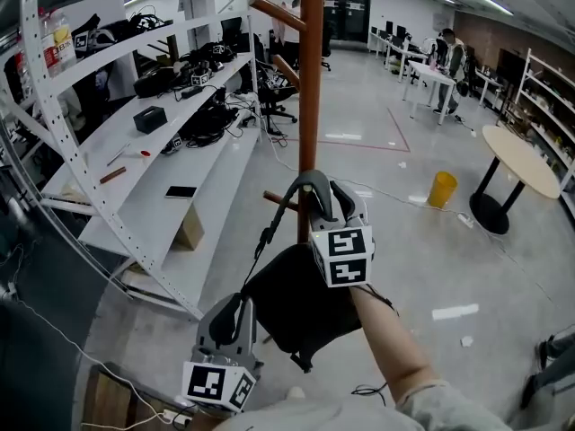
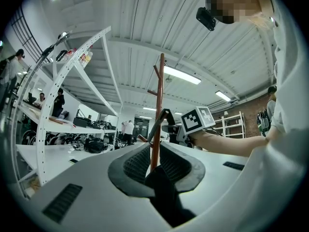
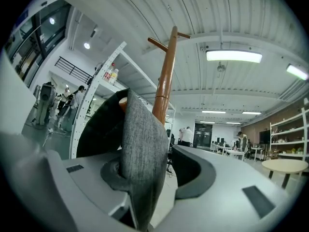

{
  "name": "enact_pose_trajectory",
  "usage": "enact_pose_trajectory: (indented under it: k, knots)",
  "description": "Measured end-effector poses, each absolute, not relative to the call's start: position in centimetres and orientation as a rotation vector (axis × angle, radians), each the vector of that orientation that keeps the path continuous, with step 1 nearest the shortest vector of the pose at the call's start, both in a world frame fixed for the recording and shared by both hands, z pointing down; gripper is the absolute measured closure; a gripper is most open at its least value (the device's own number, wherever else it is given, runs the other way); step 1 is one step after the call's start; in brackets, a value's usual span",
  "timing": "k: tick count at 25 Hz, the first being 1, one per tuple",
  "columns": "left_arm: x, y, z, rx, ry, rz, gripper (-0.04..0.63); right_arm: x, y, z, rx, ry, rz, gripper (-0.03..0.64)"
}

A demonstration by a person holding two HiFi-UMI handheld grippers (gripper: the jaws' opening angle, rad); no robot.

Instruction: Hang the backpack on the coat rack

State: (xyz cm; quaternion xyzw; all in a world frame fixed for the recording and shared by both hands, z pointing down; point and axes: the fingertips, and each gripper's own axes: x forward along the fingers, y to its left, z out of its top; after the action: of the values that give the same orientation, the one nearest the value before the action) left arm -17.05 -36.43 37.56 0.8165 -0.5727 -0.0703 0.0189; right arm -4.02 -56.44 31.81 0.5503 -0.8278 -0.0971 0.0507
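Note:
The brown coat rack pole (image 1: 311, 79) rises in the middle of the head view, with a short peg (image 1: 280, 200) low on its left side. The black backpack (image 1: 292, 303) hangs between my two grippers, just in front of the pole. My right gripper (image 1: 314, 196) is up at the peg. Its jaws are open, and the grey strap (image 3: 140, 149) lies against one pad with a gap to the other. My left gripper (image 1: 241, 308) is lower and shut on a black piece of the backpack (image 2: 161, 187). In the left gripper view the pole (image 2: 157, 110) stands straight ahead.
White shelving (image 1: 144, 187) with cases, cables and a phone runs along the left. A round table (image 1: 521, 164) and a yellow bin (image 1: 441, 189) stand at the right. People stand at desks far back. A thin cable lies on the floor near my feet.

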Motion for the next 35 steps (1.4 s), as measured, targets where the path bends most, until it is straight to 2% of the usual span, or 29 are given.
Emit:
enact_pose_trajectory:
  k: [8, 14, 15, 16, 17, 18, 35]
  knots:
    - [-16.4, -35.1, 37.1, 2.545, -1.793, -0.208, 0.522, -2.8, -52.5, 33.1, 1.694, -2.504, -0.331, 0.439]
    - [-14.2, -32.7, 36.6, 2.579, -1.772, -0.21, 0.522, -1.2, -44.4, 31.9, 1.681, -2.655, -0.267, 0.44]
    - [-13.7, -32.2, 36.5, 2.587, -1.765, -0.215, 0.522, -0.9, -42.7, 31.7, 1.668, -2.69, -0.249, 0.445]
    - [-13.1, -31.5, 36.4, 2.594, -1.757, -0.219, 0.522, -0.6, -41.0, 31.8, 1.658, -2.72, -0.227, 0.492]
    - [-12.4, -30.7, 36.4, 2.601, -1.748, -0.222, 0.522, -0.1, -39.3, 31.9, 1.647, -2.741, -0.209, 0.567]
    - [-11.7, -29.9, 36.3, 2.608, -1.739, -0.224, 0.522, 0.3, -37.6, 32.1, 1.63, -2.754, -0.198, 0.575]
    - [-0.9, -11.9, 37.9, 2.585, -1.701, -0.231, 0.522, 6.7, -15.1, 36.2, 1.465, -2.79, -0.08, 0.598]
